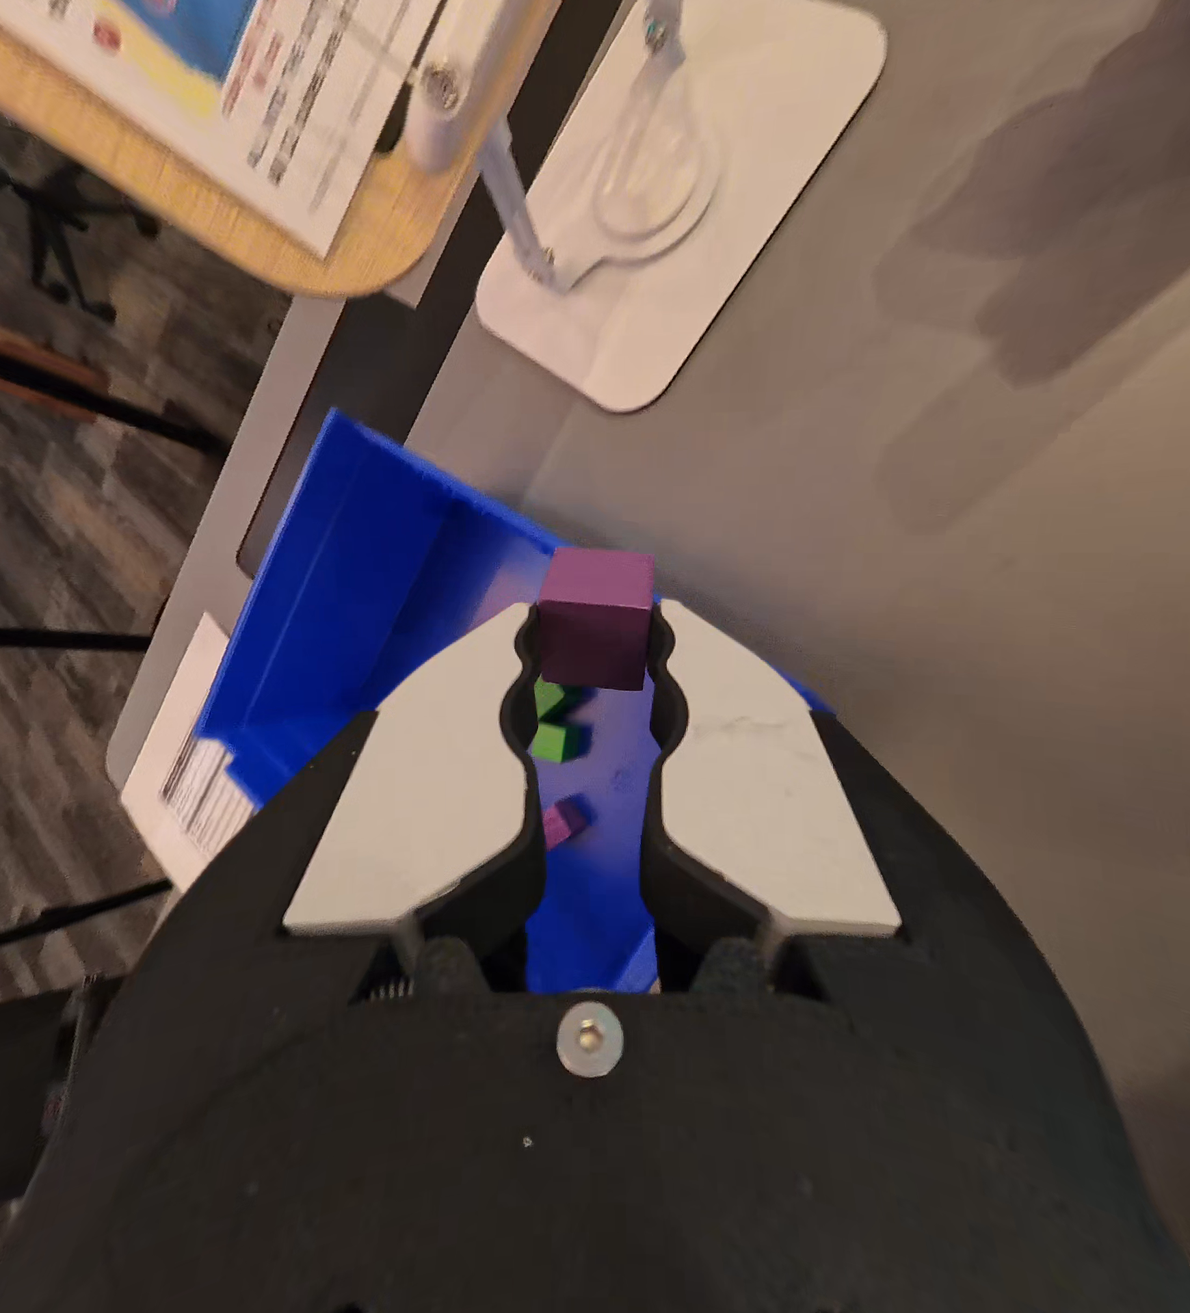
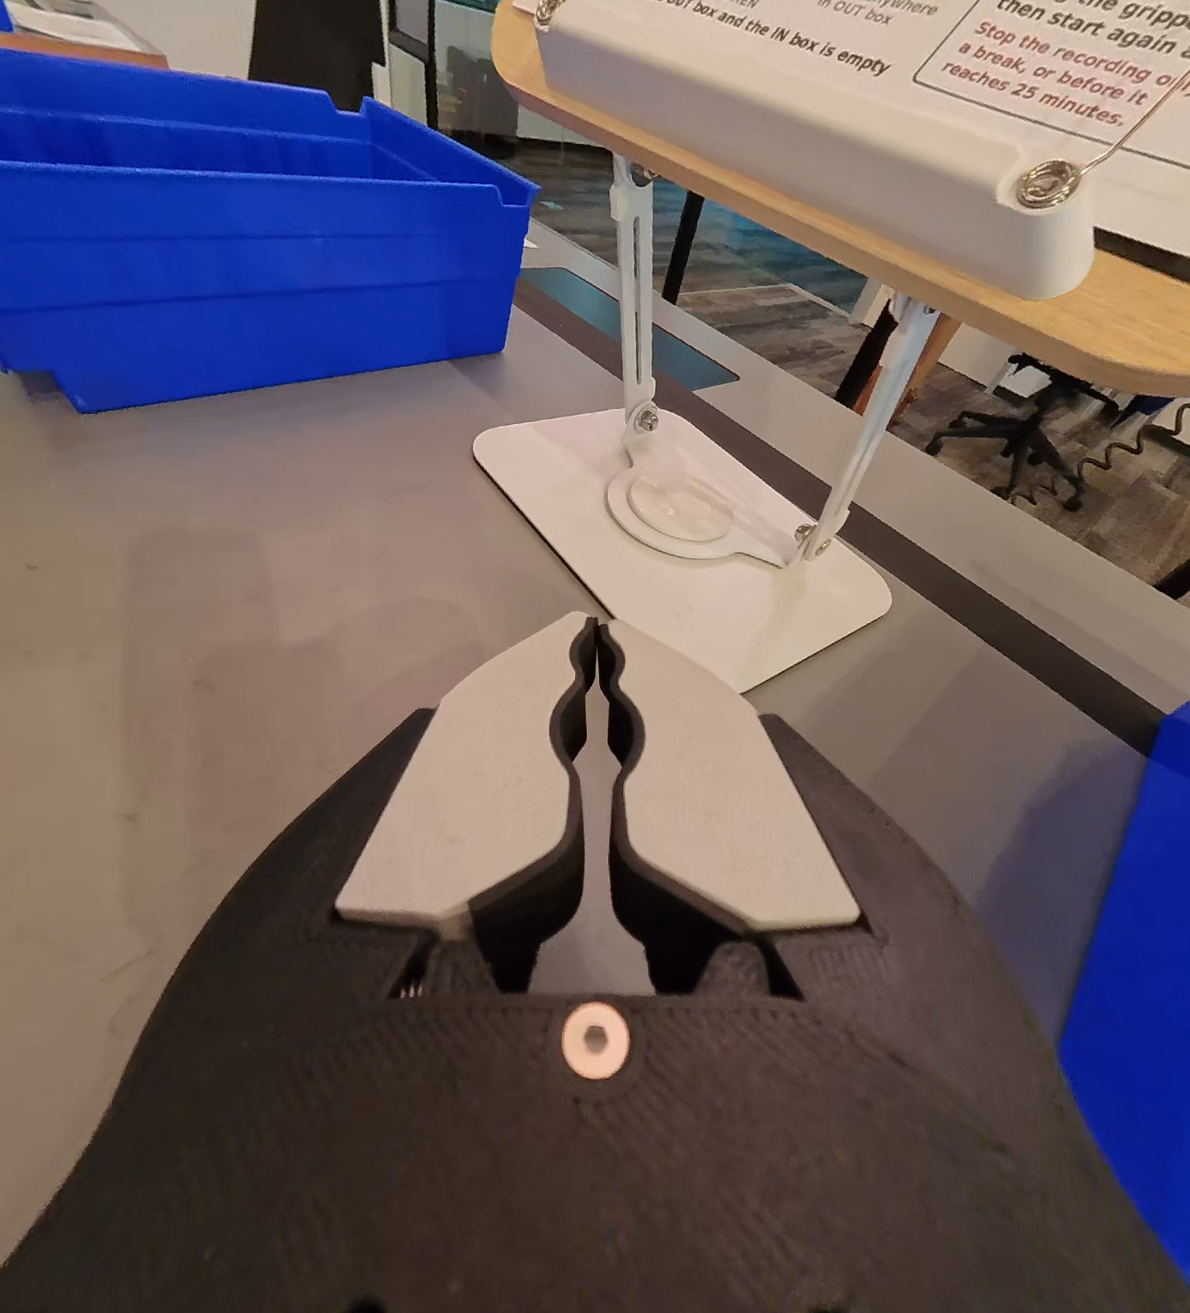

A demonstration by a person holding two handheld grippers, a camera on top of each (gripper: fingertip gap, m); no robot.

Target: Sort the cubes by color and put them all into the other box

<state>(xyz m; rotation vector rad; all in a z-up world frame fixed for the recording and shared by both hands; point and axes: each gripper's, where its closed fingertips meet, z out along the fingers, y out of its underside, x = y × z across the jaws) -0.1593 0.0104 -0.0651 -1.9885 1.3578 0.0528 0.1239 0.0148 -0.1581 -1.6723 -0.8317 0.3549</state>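
Grey table (image 2: 223, 568): left tool (image 1: 593, 639) pinches purple cube (image 1: 596, 622), right tool (image 2: 596, 632) pressed together.

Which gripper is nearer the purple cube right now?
Left. The left gripper clamps the purple cube above a blue box; the right gripper, shut, hangs over bare table.

Purple cube (image 1: 596, 625) up top, bright blue box (image 1: 336, 604) beneath, two green cubes (image 1: 553, 725) and another purple one (image 1: 564, 820) on its floor. Tongs (image 1: 593, 622) are black with pale grey plates. Grey counter (image 2: 223, 568), white stand base (image 2: 684, 568), second blue box (image 2: 237, 284).
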